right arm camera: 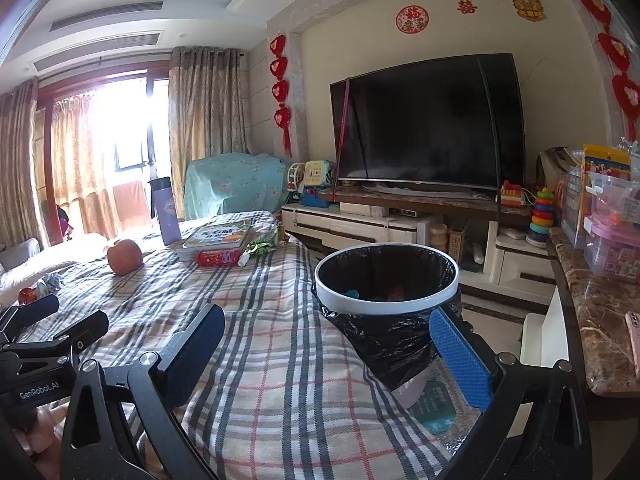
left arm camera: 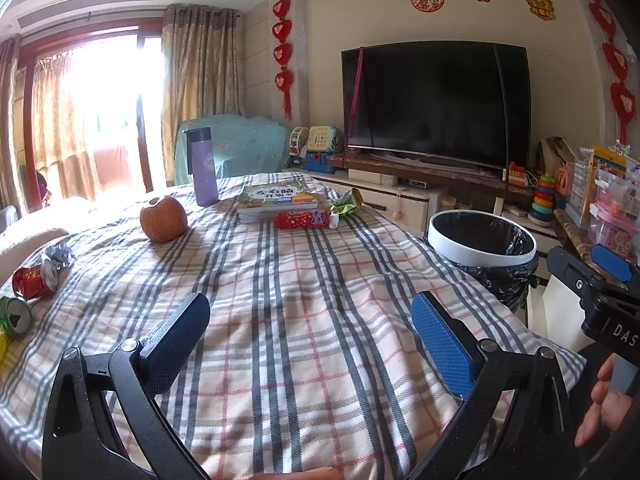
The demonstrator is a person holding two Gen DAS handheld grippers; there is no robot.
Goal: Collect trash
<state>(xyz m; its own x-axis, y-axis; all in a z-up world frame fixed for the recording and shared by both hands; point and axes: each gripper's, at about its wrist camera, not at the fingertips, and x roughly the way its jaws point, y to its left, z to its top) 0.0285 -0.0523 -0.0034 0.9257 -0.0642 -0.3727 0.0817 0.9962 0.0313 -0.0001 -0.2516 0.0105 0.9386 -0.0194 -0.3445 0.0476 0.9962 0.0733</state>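
The left gripper point(left arm camera: 310, 344) hangs over the plaid cloth point(left arm camera: 304, 280) with its two blue-padded fingers spread wide and nothing between them. The right gripper point(right arm camera: 328, 354) is likewise spread and empty, its left finger over the cloth and its right finger in front of the black bag of the trash bin point(right arm camera: 386, 276).

Seen from the left wrist, the trash lies mostly at nine to ten o'clock: a green can point(left arm camera: 14, 316) at the cloth's left edge, a crushed red can point(left arm camera: 34, 280) just beyond it, and a crumpled piece of foil point(left arm camera: 60, 255) touching the red can's far end. An apple point(left arm camera: 163, 219) sits at about eleven o'clock, well apart from the cans. At twelve o'clock, far across the cloth, a red wrapper point(left arm camera: 301, 219) lies against the near edge of a stack of books point(left arm camera: 276, 198), with a green crumpled packet point(left arm camera: 347, 203) and a small white item just to its right. A purple bottle point(left arm camera: 204, 168) stands upright at the books' left.

The bin stands off the cloth's right edge, at two o'clock from the left gripper and twelve to one o'clock from the right. It has a white rim and black liner, with a few coloured scraps inside. Behind it are a television point(right arm camera: 428, 120) on a low cabinet and shelves of toys. A pink phone point(right arm camera: 633, 340) lies on the marble counter at three o'clock.
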